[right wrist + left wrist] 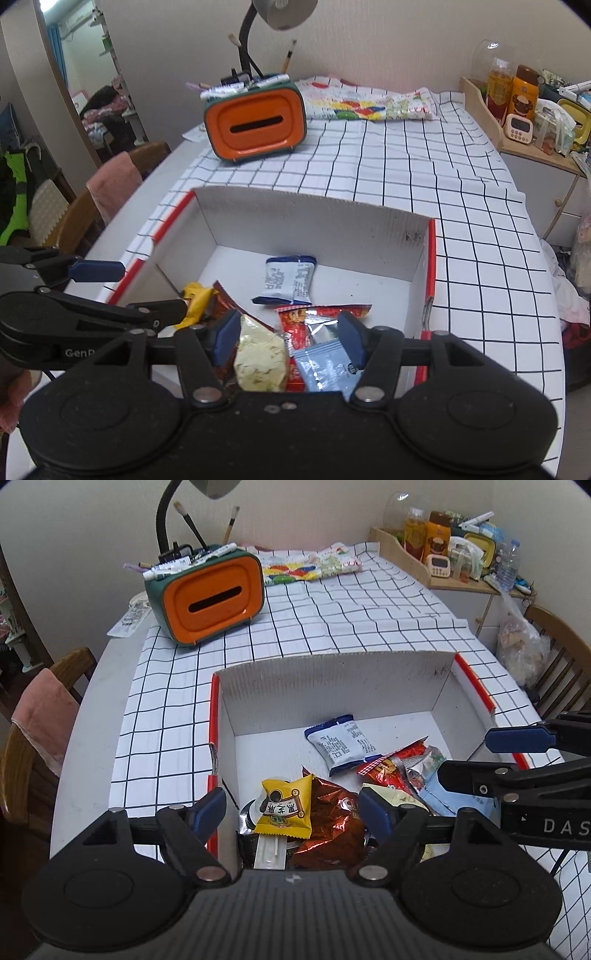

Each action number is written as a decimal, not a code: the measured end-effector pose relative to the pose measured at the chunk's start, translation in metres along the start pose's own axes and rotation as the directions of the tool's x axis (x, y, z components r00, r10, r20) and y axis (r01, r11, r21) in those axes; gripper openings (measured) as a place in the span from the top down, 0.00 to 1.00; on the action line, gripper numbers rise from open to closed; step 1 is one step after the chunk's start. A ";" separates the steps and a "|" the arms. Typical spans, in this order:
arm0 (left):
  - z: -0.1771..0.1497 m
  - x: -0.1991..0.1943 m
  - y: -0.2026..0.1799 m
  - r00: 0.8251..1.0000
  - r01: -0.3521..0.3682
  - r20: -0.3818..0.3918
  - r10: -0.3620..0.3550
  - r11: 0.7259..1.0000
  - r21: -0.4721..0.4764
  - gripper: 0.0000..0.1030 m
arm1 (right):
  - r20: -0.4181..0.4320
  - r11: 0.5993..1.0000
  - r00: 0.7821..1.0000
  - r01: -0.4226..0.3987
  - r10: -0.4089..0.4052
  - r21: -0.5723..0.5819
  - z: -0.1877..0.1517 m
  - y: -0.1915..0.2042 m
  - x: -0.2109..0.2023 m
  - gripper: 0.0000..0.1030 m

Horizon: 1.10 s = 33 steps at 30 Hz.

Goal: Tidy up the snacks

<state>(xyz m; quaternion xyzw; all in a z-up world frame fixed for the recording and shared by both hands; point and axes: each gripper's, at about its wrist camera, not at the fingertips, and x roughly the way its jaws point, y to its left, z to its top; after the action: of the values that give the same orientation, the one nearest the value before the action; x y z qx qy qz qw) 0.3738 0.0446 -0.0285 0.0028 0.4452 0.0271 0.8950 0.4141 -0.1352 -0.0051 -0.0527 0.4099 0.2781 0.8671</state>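
**Both claws apart above the snack box**

The left claw (295, 810) stands apart, gripping nothing; under it lie a yellow packet (282, 808) with dark characters and a crinkled red-brown foil bag (328, 830). Beyond it a blue-and-white packet (338, 744) lies flat in the white box (332, 686) on the checked tabletop (332, 609). The right claw (288, 338) is also apart, over a pale cream packet (260, 360) and a light blue sachet (325, 369).
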 end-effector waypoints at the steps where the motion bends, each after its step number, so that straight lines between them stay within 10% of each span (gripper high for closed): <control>1: -0.001 -0.004 0.000 1.000 0.004 0.009 -0.004 1.000 -0.001 0.22 | 0.005 1.000 1.000 -0.003 0.003 0.003 -0.001 0.001 -0.004 0.43; 17: -0.031 -0.067 -0.003 0.991 0.045 0.124 -0.049 0.999 0.031 0.20 | 0.136 0.999 0.990 -0.043 0.044 -0.009 -0.025 0.022 -0.062 0.08; 33: -0.071 -0.125 -0.005 0.965 0.085 0.246 -0.088 0.996 0.022 0.08 | 0.260 0.996 0.962 -0.075 0.082 -0.038 -0.058 0.046 -0.118 0.00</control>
<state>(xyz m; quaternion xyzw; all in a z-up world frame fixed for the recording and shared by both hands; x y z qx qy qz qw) 0.2415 0.0319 0.0282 -0.0083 0.3303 -0.0148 0.9437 0.2900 -0.1668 0.0508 -0.0114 0.2900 0.3223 0.9010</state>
